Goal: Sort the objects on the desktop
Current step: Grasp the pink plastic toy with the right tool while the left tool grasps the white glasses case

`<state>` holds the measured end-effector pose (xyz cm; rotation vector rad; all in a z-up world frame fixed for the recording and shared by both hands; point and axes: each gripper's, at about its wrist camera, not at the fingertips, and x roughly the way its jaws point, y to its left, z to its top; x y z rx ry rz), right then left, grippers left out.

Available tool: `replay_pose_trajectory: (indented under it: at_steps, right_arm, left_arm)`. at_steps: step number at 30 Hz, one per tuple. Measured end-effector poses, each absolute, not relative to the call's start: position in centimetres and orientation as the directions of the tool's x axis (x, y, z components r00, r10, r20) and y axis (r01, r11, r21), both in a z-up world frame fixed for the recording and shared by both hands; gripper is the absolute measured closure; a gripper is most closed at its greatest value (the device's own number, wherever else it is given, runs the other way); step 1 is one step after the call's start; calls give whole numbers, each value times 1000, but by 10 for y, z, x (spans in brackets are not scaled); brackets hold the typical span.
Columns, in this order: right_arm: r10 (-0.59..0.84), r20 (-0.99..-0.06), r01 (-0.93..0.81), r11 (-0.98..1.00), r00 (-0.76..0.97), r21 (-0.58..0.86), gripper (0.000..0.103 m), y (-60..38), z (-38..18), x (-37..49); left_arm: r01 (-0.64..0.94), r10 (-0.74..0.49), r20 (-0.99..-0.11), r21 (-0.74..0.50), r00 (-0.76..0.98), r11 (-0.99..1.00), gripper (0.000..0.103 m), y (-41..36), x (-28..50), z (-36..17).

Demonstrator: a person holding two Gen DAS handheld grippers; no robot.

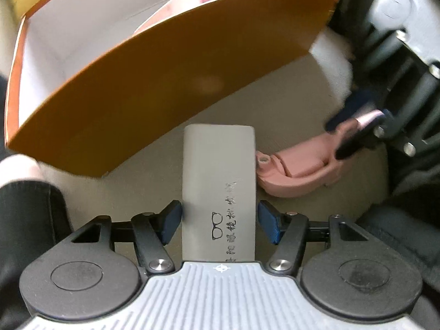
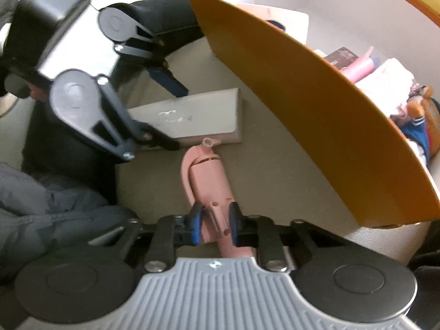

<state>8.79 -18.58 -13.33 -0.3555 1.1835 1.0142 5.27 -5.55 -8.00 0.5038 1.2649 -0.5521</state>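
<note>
- The task's thing in front of my left gripper (image 1: 220, 221) is a flat grey box (image 1: 219, 189), long and narrow, with rounded far corners, a small drawing of 2 pairs of glasses and a line of dark characters printed along 1 edge.
- The grey box lies flat on the beige tabletop (image 1: 288, 96), its far end close to the outer wall of the orange box (image 1: 170, 82).
- My left tongs straddle the near half of the grey box: the blue pads (image 1: 172, 221) sit right at its 2 long edges, the left one touching or nearly so, the right one with a thin gap. I read them as apart, not pressing.
- My right gripper (image 2: 214, 221) is clamped on a pink plastic clip-like tool (image 2: 205, 173); both blue pads press its rear end, and its front tip with a small eyelet rests on the tabletop just beside the grey box's long edge.
- In the left wrist view the pink tool lies at the right of the grey box, almost touching it.
- The orange box has white inner walls (image 2: 343, 8) and stands just beyond both items; its tall side would be in the way of anything going straight ahead.
- Inside it I see pink and white packets, a dark booklet and a small plush figure (image 2: 420, 115), piled together.
- A dark padded jacket (image 2: 55, 200) lies at the near left edge of the right wrist view, and a dark sleeve (image 1: 24, 220) shows at the left of the left wrist view.
</note>
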Motion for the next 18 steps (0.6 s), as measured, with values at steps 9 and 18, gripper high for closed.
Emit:
replay_pose_trajectory:
  at_steps: [9, 18]
  right_arm:
    - [492, -866, -794, 560, 88, 237, 97, -184, -117, 76]
    - [544, -819, -701, 656, 183, 280, 97, -208, -96, 71]
  left_arm:
    - [520, -118, -961, 30, 249, 854, 33, -39, 29, -83]
    - [385, -159, -931, -22, 329, 923, 34, -15, -8, -52]
